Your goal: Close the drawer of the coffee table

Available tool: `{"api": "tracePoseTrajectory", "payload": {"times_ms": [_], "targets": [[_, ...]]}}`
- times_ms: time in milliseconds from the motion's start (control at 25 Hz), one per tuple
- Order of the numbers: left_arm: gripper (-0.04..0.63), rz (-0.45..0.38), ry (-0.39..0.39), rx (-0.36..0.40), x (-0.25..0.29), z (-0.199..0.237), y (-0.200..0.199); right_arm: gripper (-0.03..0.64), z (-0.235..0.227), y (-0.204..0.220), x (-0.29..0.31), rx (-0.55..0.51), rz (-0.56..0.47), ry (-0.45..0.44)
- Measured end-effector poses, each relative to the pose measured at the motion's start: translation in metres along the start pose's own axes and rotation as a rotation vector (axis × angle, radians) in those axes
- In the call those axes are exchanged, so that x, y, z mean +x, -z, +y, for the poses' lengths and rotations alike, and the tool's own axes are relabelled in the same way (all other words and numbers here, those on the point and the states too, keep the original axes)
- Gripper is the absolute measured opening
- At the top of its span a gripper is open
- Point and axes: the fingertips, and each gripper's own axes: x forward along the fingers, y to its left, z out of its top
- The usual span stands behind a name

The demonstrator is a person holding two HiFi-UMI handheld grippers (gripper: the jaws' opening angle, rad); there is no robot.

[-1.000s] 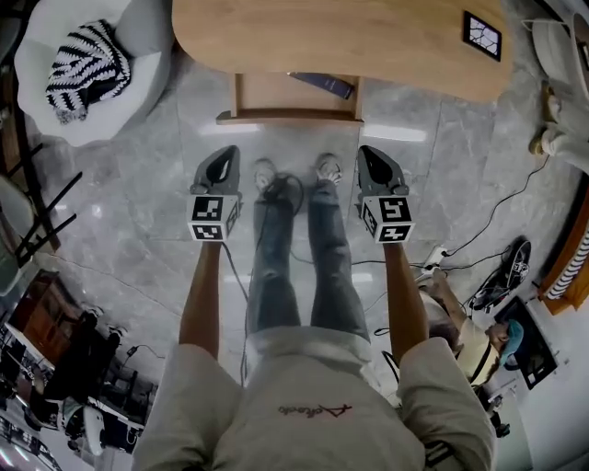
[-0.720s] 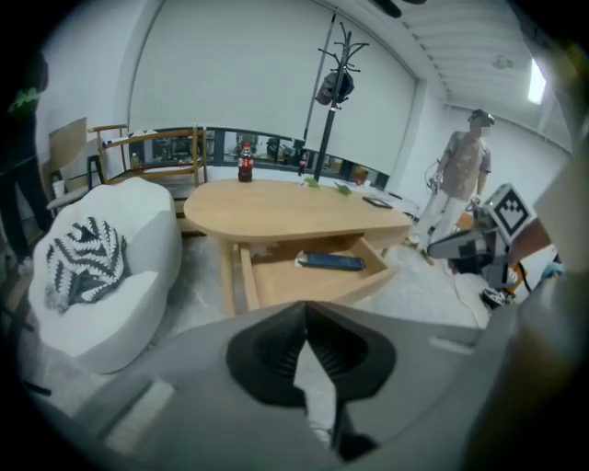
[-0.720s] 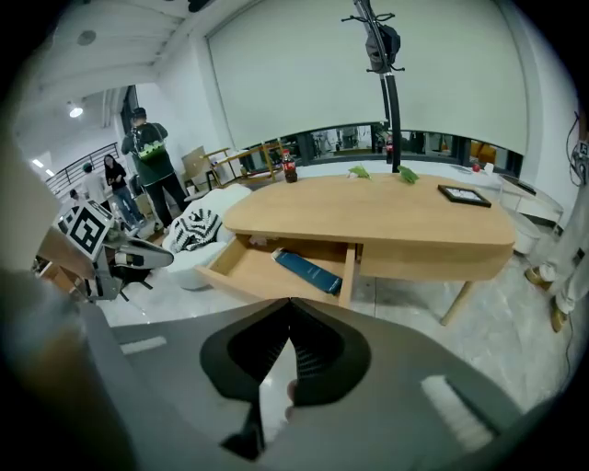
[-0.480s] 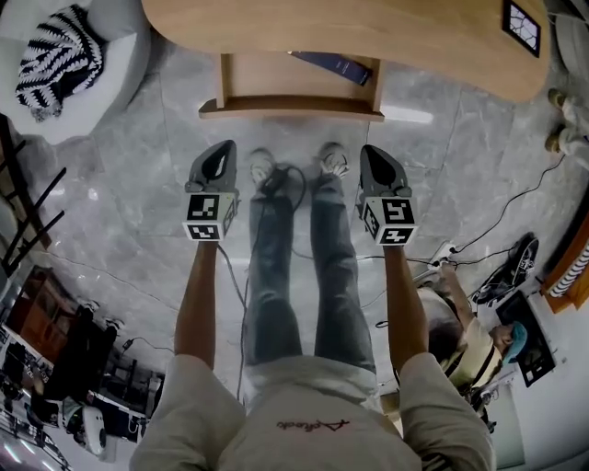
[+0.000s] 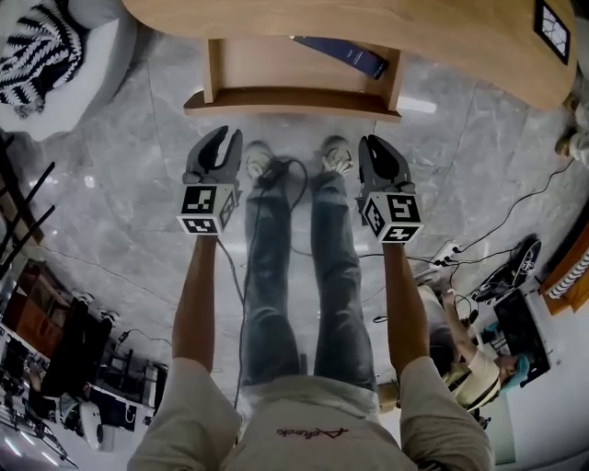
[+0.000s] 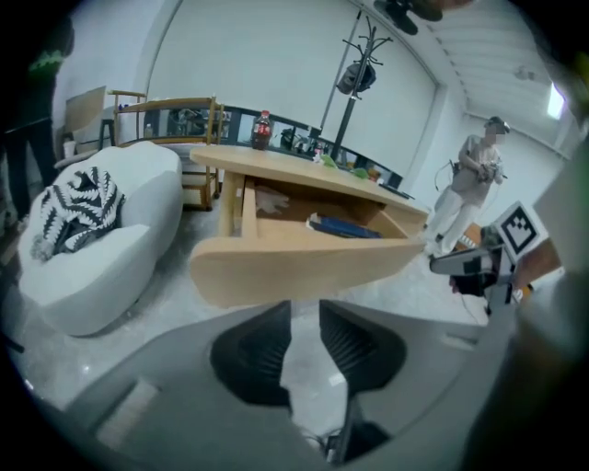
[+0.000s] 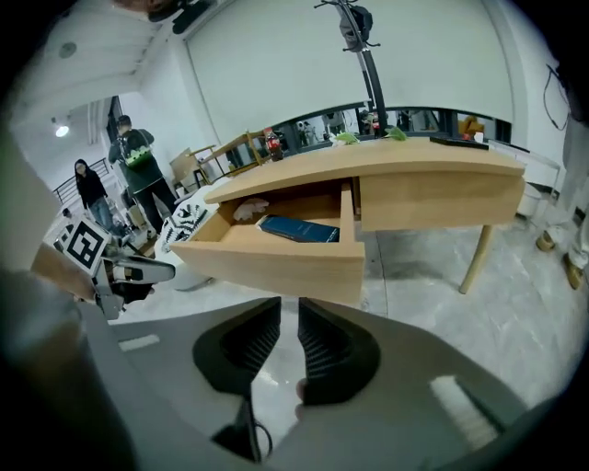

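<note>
The left gripper (image 5: 224, 140) and right gripper (image 5: 372, 143), jaws just opened to a narrow gap with only floor between them, hang just short of the pulled-out drawer (image 5: 293, 99) of the coffee table (image 5: 433, 41), a dark blue book (image 5: 354, 57) lying inside.

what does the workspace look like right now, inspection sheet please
surface: wooden coffee table, a flat dark item on top
job's things: drawer pulled out, blue book inside
clutter: striped cushion on a white seat
grippers: left gripper and right gripper face the drawer front without touching it; jaws have just been opening, slightly apart, nothing between them
cables: one cable by the feet, a power strip with its lead at right
surroundings: grey marble floor, a person standing by, coat stand
</note>
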Motion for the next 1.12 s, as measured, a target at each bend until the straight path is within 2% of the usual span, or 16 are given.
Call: {"api": "tracePoseTrajectory", "payload": {"times_ms": [40, 240, 680, 1120], "targets": [[0.098, -0.006, -0.001, 0.0, 0.004, 0.001, 0.0, 0.079, -0.001, 0.002, 0.005, 0.011, -0.002, -0.003], [0.163, -0.025, -0.031, -0.005, 0.019, 0.013, -0.004, 0.106, -0.003, -0.001, 0.022, 0.028, -0.017, 0.002], [0.168, -0.06, -0.036, -0.041, 0.028, 0.017, -0.02, 0.1, -0.018, -0.02, 0.032, 0.101, -0.061, 0.083], [0.172, -0.082, -0.035, -0.054, 0.013, 0.016, -0.039, 0.091, -0.012, -0.038, 0.022, 0.067, -0.061, 0.101]]}}
